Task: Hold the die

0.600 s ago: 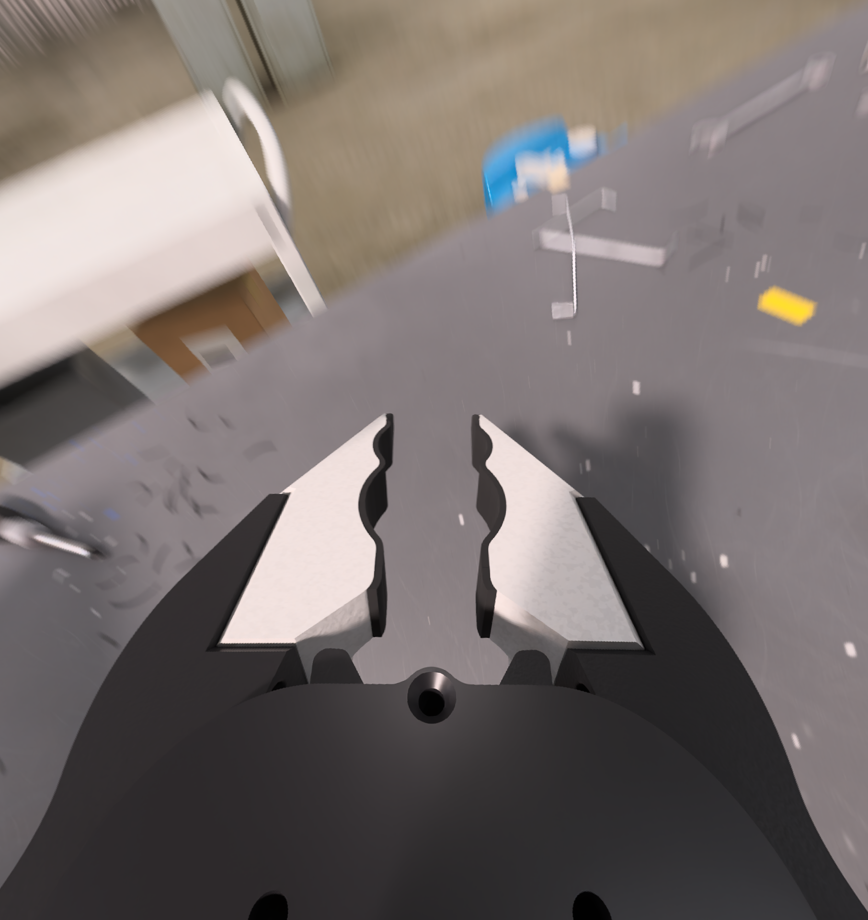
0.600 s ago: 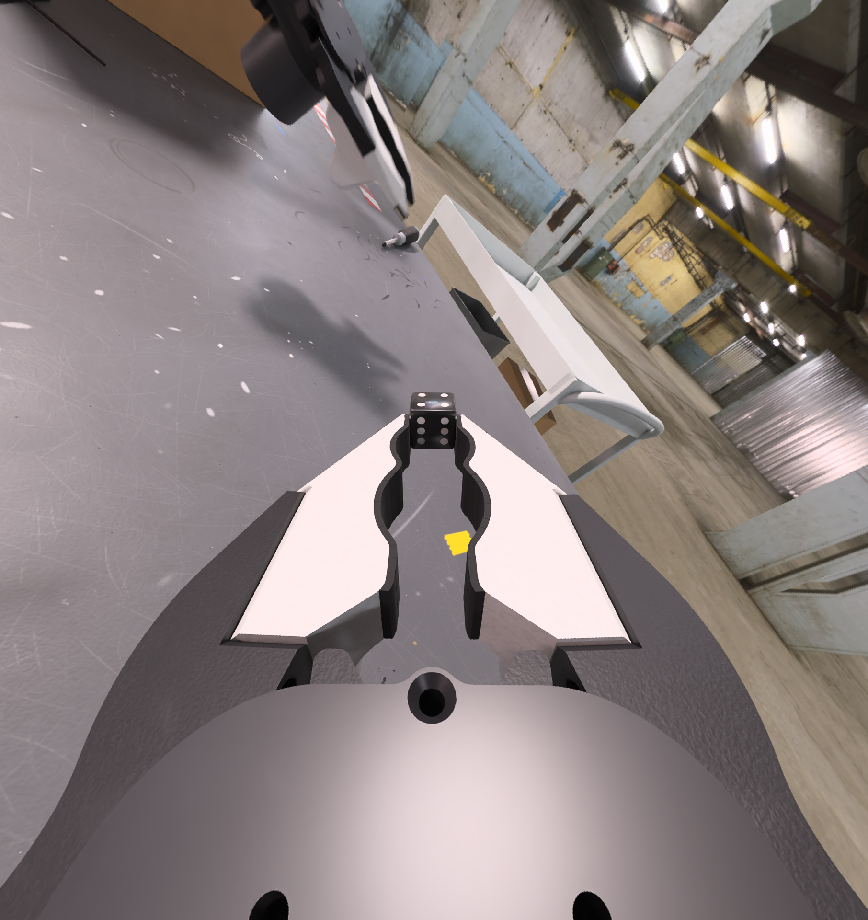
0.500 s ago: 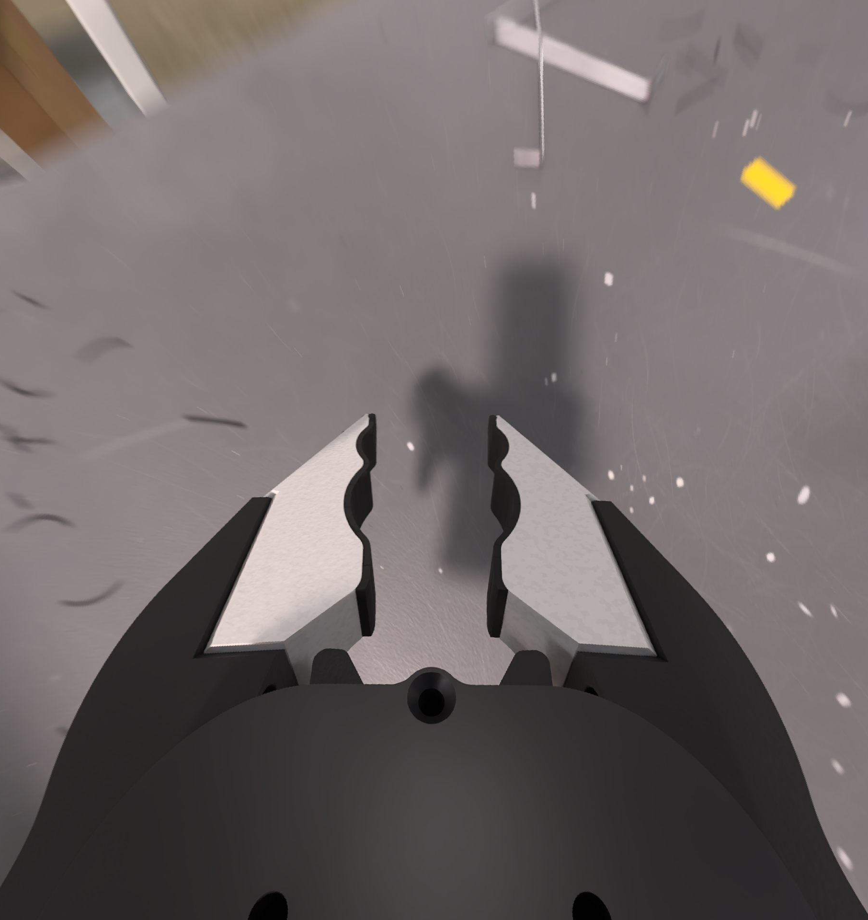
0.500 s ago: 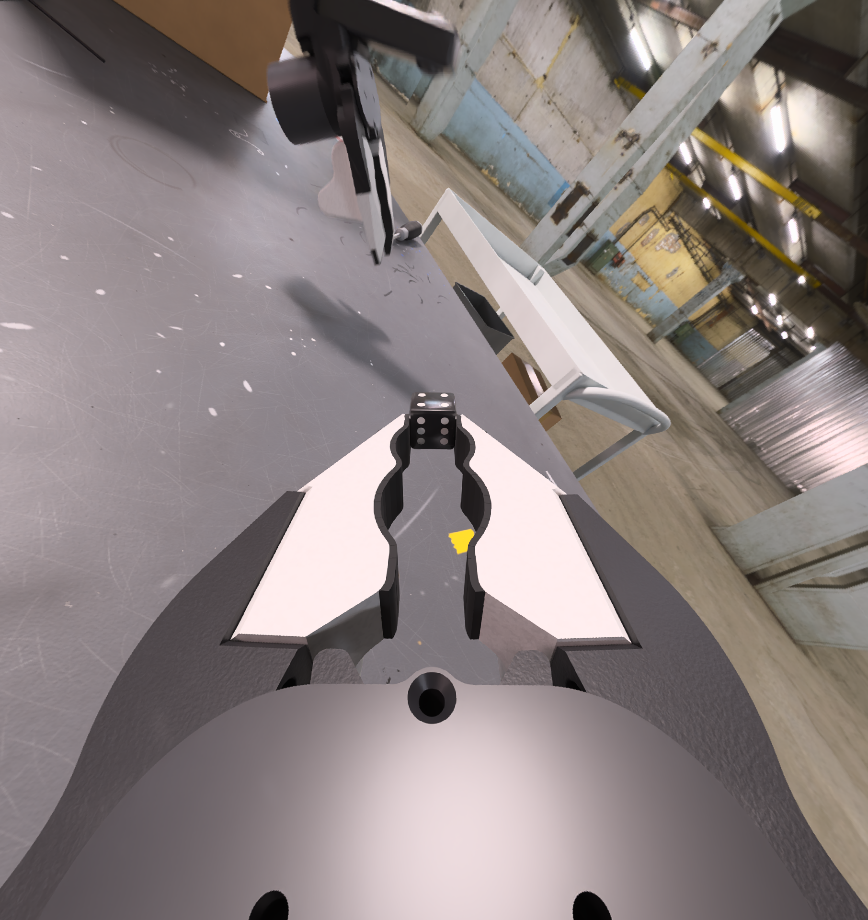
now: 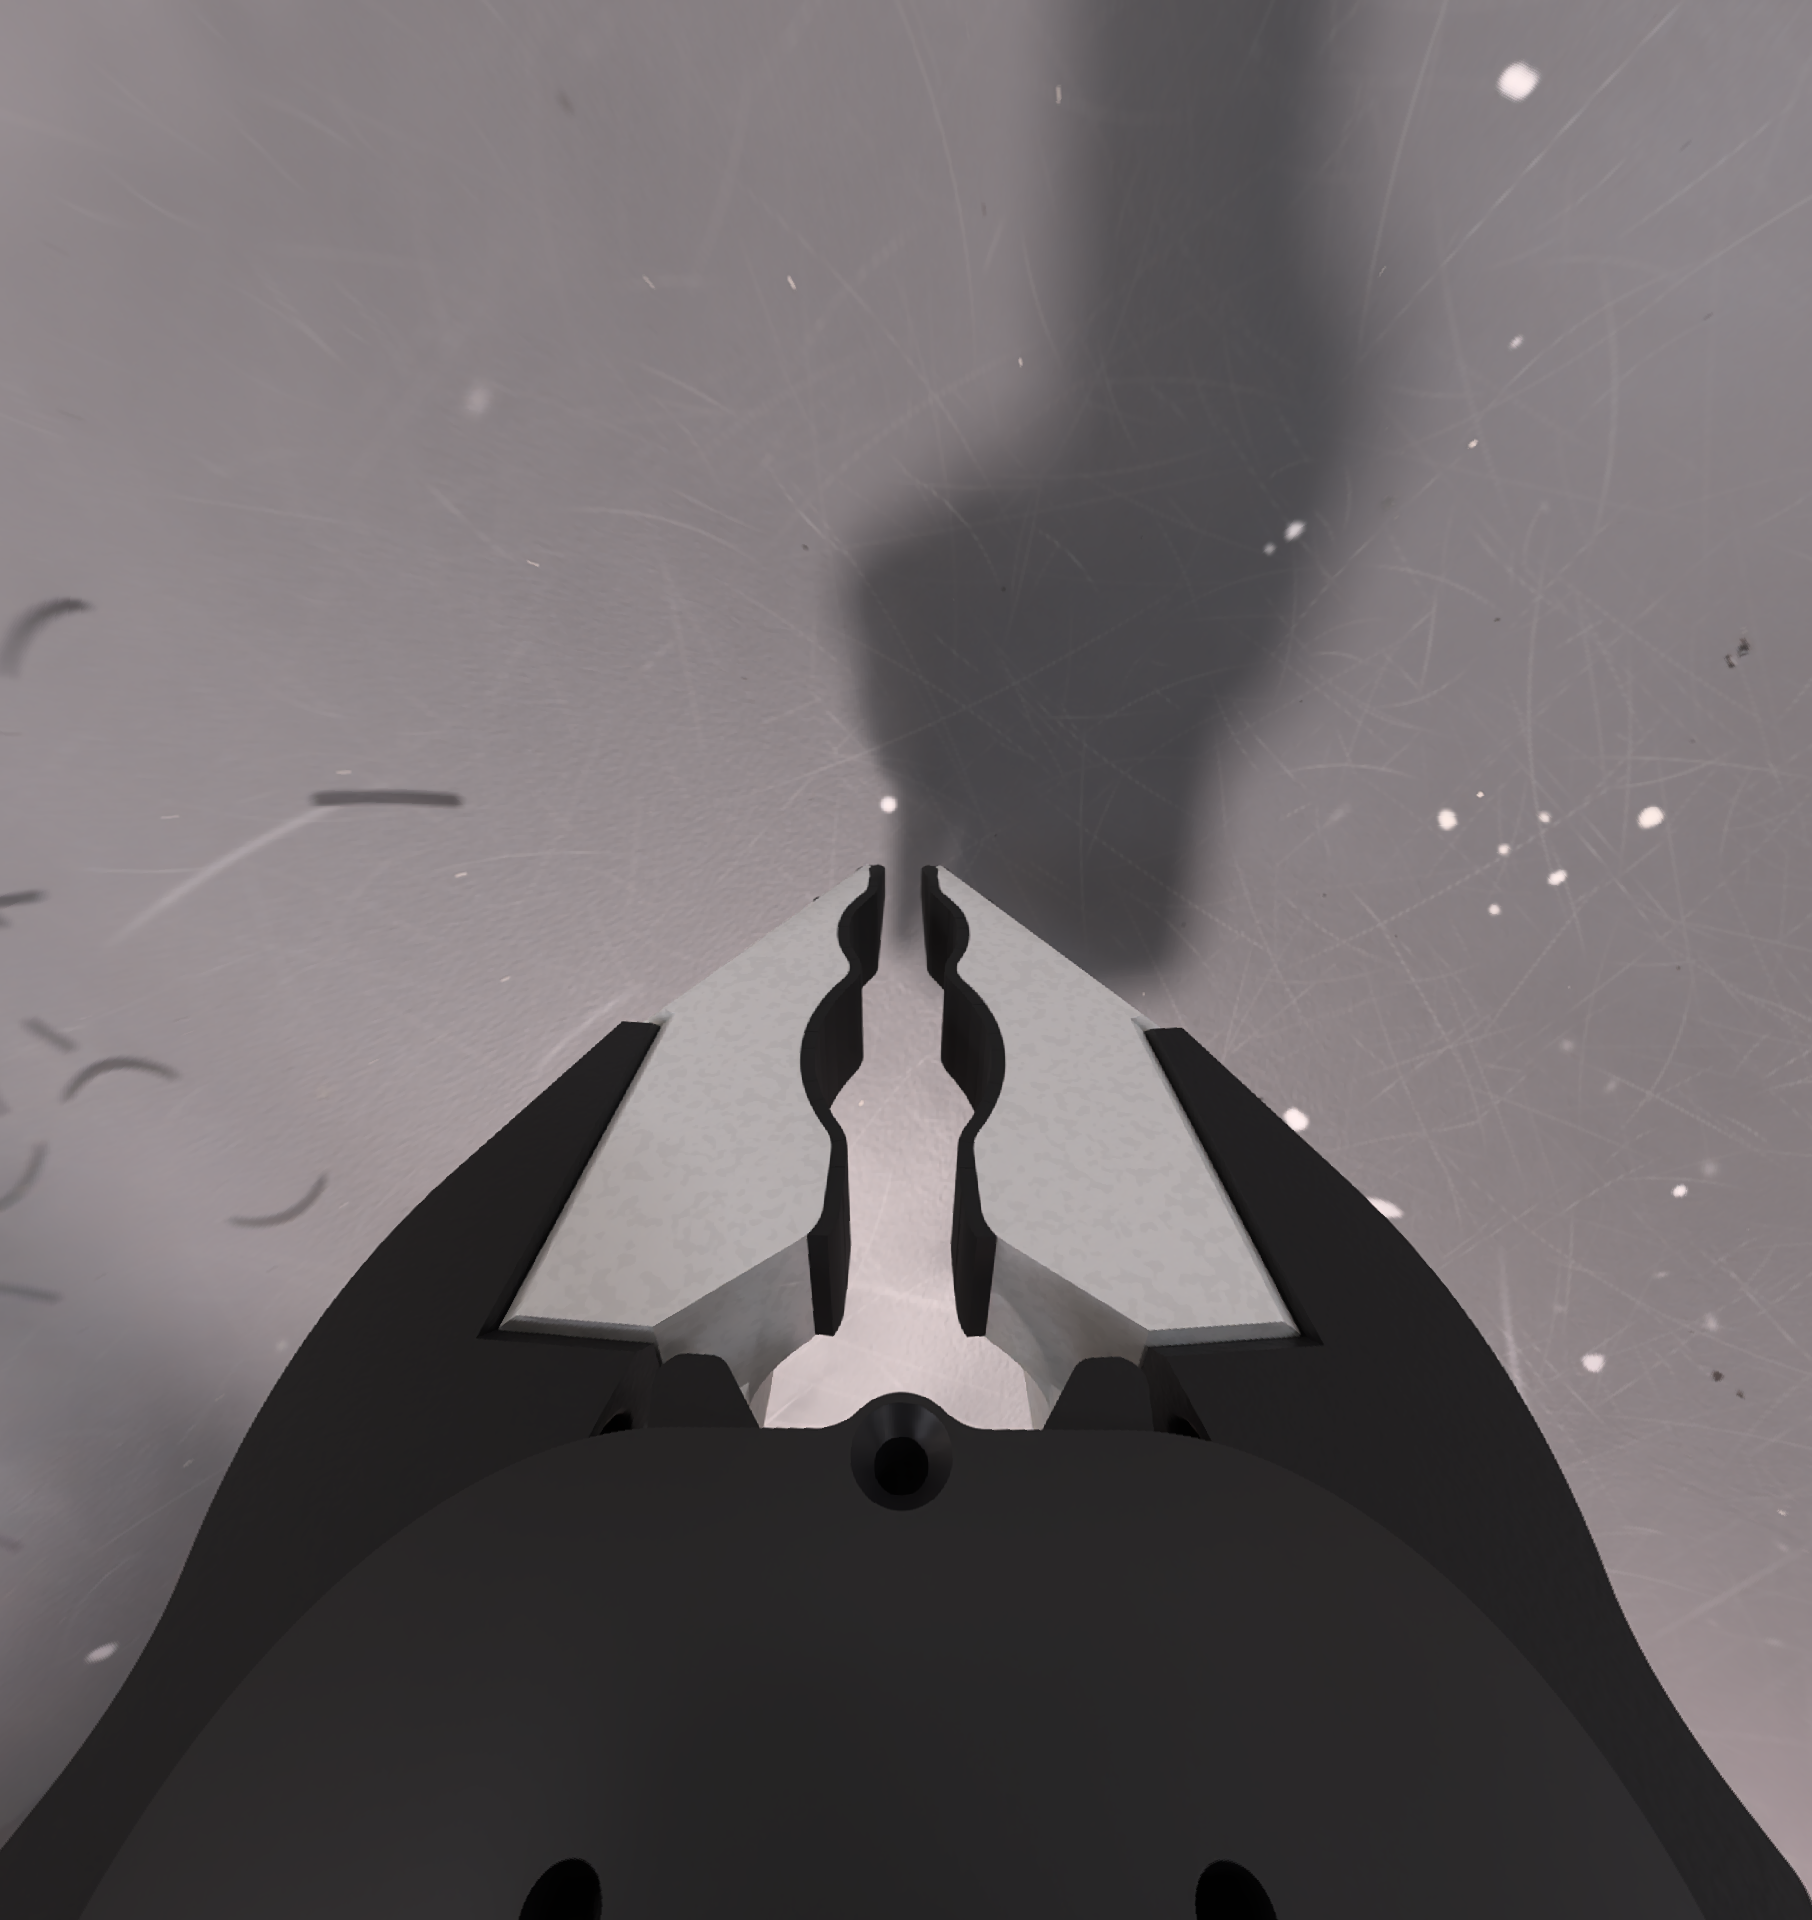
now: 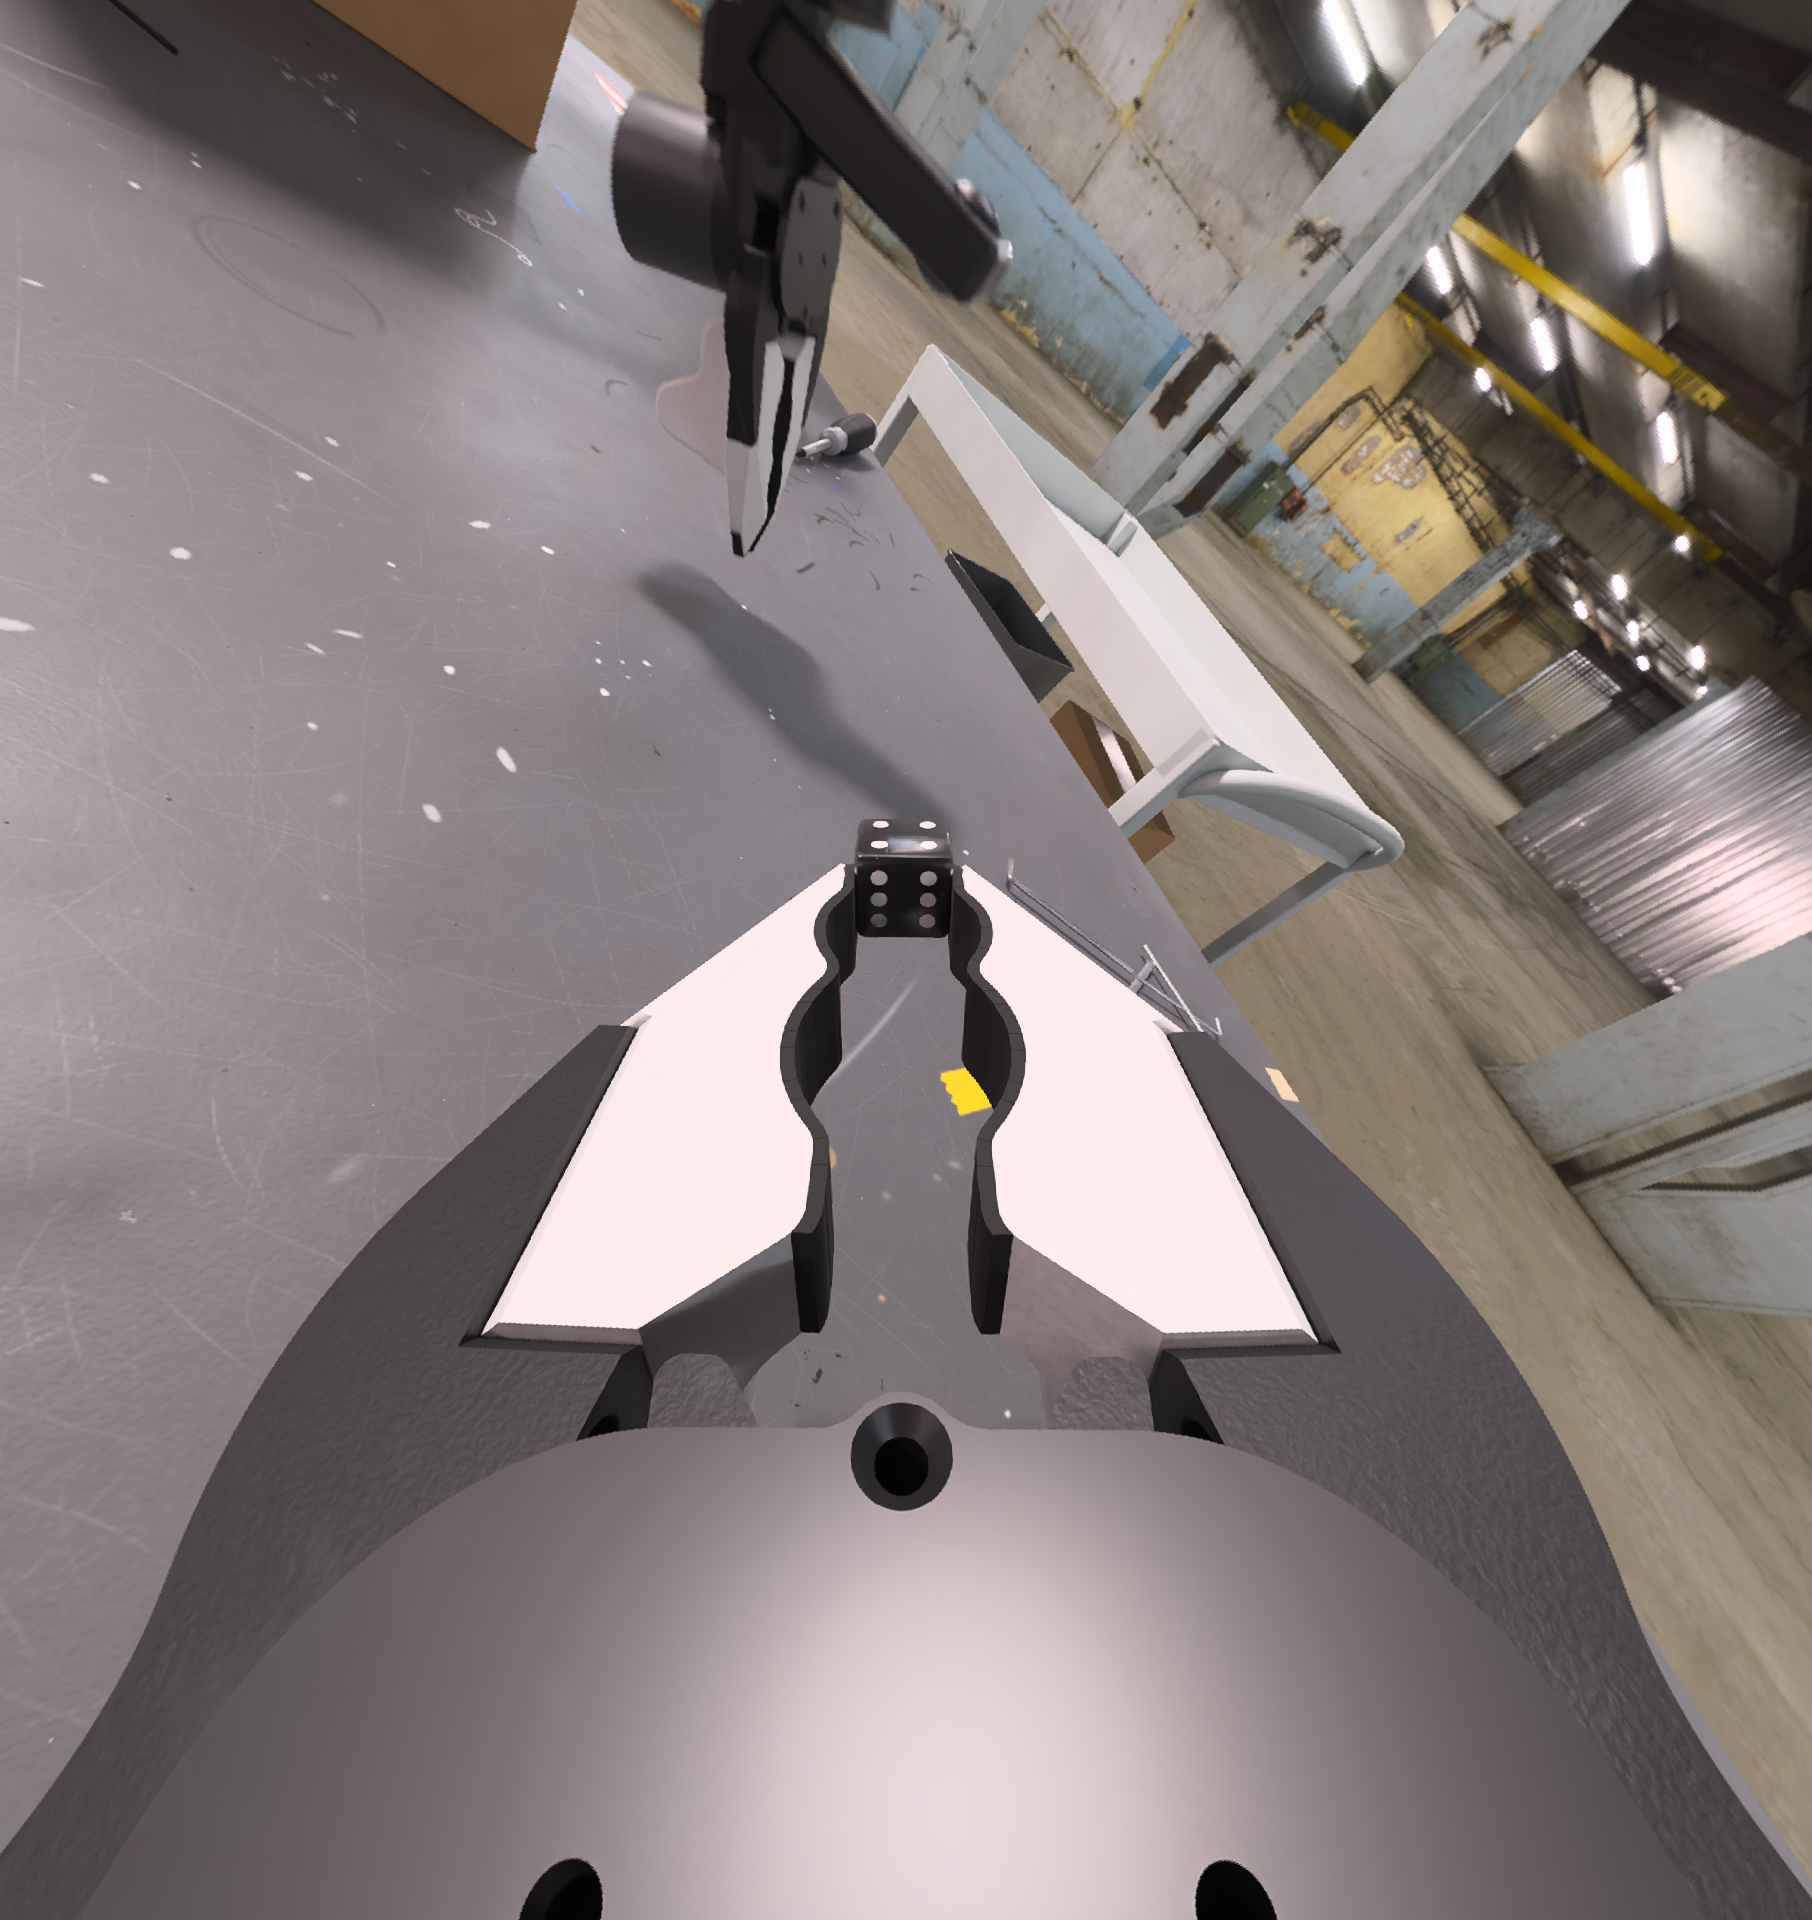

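A small black die (image 6: 902,878) with white pips sits pinched between the tips of my right gripper (image 6: 902,891), held above the grey table (image 6: 258,727). My left gripper (image 5: 900,881) points down at the bare table (image 5: 466,416), its jaws nearly closed with a thin gap and nothing between them. It also shows farther off in the right wrist view (image 6: 762,488), tips down just above the table, fingers close together. The die does not show in the left wrist view.
A yellow scrap (image 6: 962,1091) lies on the table below my right gripper. A small bit with a black handle (image 6: 840,434) lies near the table's edge. A brown box (image 6: 445,62) stands at the far end. A white bench (image 6: 1141,644) stands beyond the edge.
My left gripper has tilted down towards the table, come closer to it, and narrowed its jaws. My right gripper keeps the die in its tips, almost unmoved.
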`<state>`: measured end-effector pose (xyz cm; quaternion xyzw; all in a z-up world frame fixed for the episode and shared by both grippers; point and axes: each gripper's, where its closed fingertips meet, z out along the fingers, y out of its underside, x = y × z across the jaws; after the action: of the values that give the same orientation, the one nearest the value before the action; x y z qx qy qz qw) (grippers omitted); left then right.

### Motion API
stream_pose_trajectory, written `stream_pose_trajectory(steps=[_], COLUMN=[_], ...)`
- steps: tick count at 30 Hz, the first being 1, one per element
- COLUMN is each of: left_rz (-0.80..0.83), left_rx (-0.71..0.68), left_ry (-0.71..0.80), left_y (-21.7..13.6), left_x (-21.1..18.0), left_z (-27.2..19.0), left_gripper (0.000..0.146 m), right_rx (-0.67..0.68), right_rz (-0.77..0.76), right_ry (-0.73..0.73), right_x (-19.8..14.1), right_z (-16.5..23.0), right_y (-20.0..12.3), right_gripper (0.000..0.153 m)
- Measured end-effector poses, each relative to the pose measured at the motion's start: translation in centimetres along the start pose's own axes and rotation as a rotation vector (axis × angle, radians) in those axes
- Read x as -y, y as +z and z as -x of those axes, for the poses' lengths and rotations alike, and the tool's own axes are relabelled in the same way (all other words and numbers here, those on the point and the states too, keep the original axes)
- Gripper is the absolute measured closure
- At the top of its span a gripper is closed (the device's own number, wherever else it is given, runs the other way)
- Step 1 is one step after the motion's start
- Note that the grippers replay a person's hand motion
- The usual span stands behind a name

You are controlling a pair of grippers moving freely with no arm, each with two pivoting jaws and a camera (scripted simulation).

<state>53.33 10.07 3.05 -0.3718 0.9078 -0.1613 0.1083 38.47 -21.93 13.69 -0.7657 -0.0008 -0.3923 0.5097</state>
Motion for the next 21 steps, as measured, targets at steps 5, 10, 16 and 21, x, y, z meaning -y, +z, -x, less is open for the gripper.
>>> stream_pose_trajectory(steps=[5, 10, 16, 21], left_rz=[-0.253, -0.370, -0.002, 0.230], left_rx=[0.049, 0.132, -0.055, -0.184], left_ry=[0.035, 0.074, -0.030, -0.057], left_y=[-6.8, -11.9, -3.1, -0.6], left_x=[1.4, 2.0, -2.0, -3.6], left_z=[-0.4, -1.1, -2.0, -2.0], left_gripper=[0.146, 0.146, 0.133, 0.129], right_rx=[-0.010, -0.003, 0.015, 0.030], right_rz=[-0.023, -0.027, -0.006, 0.010], right_ry=[0.033, 0.071, 0.054, 0.055], right_x=[0.1, -0.1, -0.4, -0.9], right_z=[-0.4, -0.4, 0.3, 0.4], right_y=[-0.3, -0.1, 0.3, 0.4], right_gripper=[0.136, 0.136, 0.136, 0.136])
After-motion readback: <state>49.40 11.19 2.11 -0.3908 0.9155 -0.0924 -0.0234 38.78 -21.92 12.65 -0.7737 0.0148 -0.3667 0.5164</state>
